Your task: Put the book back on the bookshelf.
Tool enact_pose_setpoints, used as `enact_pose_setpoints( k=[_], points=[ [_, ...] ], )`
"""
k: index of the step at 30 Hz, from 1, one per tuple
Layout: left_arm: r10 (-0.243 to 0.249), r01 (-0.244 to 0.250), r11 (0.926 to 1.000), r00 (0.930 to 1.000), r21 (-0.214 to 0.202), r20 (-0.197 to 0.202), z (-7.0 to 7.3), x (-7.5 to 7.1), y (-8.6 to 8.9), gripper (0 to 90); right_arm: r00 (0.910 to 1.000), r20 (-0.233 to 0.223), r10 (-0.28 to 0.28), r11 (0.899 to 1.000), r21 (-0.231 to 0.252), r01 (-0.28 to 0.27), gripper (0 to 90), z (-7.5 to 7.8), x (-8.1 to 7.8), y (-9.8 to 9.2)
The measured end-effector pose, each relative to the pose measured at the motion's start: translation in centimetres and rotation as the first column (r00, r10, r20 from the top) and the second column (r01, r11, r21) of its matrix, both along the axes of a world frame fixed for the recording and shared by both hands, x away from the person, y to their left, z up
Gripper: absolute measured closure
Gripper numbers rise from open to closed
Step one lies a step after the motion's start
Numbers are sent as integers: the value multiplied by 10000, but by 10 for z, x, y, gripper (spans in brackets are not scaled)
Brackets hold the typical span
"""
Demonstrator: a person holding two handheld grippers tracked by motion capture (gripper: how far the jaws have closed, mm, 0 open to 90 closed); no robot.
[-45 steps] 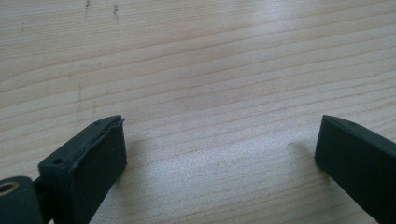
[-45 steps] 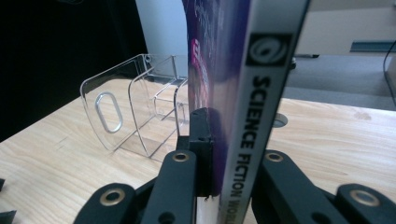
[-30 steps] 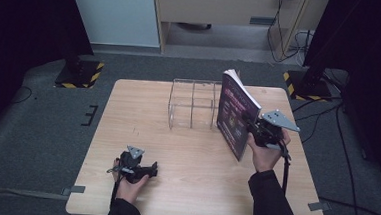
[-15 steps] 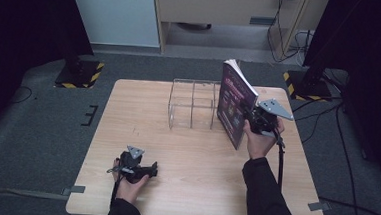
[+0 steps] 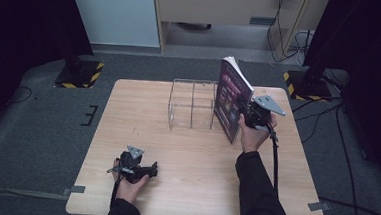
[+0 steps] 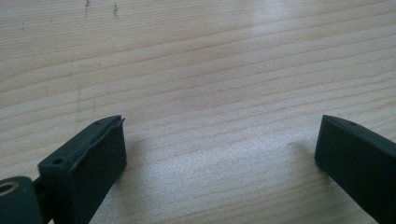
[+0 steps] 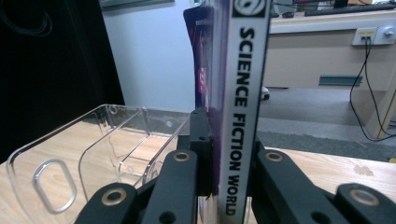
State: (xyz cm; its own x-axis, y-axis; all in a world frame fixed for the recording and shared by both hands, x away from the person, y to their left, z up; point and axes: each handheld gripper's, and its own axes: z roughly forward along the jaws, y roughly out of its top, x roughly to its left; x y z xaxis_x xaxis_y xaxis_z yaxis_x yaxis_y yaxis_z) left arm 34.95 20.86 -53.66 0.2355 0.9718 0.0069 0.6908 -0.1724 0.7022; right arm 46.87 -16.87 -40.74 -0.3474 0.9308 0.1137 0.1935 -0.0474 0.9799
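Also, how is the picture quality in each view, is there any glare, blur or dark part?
High view: sharp, evenly lit table, black surroundings at both sides. Left gripper view: soft glare on the wood, jaw edges slightly blurred. Right gripper view: book spine lettering readable, clear rack shows bright reflections on its rims, left background very dark.

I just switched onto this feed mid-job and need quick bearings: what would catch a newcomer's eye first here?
The purple magazine with the white "SCIENCE FICTION WORLD" spine stands out first, held upright off the table at the back right, clamped in the right gripper. Just left of it sits the clear plastic divided file rack on the light wooden table. The left gripper rests open on the table near the front left, with nothing between its jaws.
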Motion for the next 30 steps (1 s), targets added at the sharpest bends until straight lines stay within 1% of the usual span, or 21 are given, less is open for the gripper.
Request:
enact_pose_setpoints(
  k=[3,5,11,13,16,17,19,24,30],
  points=[
    [-2,2,10000,10000,2,0,0,0,0,14,9999,108,-59,10000,-2,59,828,-1,1,1],
    [-2,2,10000,10000,2,-1,0,0,0,14,9997,189,-135,9999,-87,137,828,-1,1,1],
    [-1,1,10000,10000,2,2,0,0,0,14,9992,192,-360,9992,-187,364,826,-7,0,1],
    [-3,3,10000,10000,3,0,0,0,0,14,9991,211,-363,9988,-325,369,824,-9,-2,0],
    [-2,2,10000,10000,3,0,0,0,0,13,9991,237,-337,9972,-660,352,822,-8,-5,2],
    [-1,1,10000,10000,3,1,0,0,0,14,9992,222,-329,9966,-746,345,821,-8,-6,3],
    [-4,4,10000,10000,3,-1,0,0,0,14,9993,195,-332,9965,-766,346,818,-9,-8,1],
    [-3,3,10000,10000,4,1,0,0,0,14,9996,-36,-291,9975,-653,288,812,-8,-13,-4],
    [-1,1,10000,10000,3,1,0,0,0,14,9997,-166,-200,9961,-862,185,810,-7,-19,-6]
  ],
)
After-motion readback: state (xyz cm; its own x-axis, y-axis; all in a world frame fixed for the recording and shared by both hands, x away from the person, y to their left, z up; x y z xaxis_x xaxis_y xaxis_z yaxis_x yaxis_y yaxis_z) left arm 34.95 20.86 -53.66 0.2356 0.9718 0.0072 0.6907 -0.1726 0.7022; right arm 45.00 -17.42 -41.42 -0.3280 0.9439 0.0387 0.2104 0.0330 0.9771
